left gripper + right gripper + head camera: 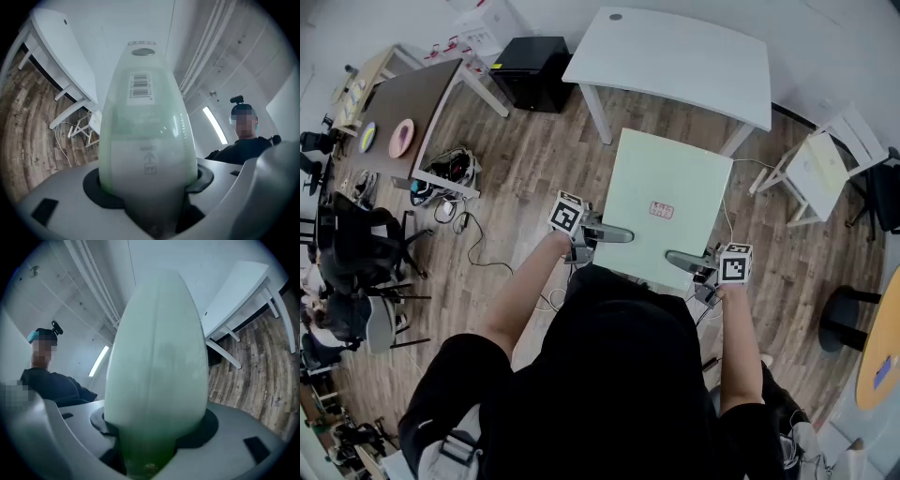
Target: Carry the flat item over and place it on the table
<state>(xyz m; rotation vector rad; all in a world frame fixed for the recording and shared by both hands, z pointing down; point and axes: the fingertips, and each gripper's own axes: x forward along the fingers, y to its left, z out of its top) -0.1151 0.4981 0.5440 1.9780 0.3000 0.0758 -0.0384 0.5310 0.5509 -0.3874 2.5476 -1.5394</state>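
Observation:
A pale green flat board (675, 202) with a small red label (662, 210) is held level in front of the person, above the wood floor. My left gripper (622, 234) is shut on its near left edge, and my right gripper (677, 258) is shut on its near right edge. In the left gripper view the board (145, 126) fills the middle between the jaws and shows a barcode sticker (140, 89). It also runs between the jaws in the right gripper view, where the board (157, 357) hides most of the room. The white table (675, 56) stands just beyond the board.
A brown table (412, 103) with plates stands at the far left, and a black box (530, 70) sits next to the white table. A bag (450, 169) and cables lie on the floor at left, near dark office chairs (366, 248). A small white chair (820, 164) stands at right.

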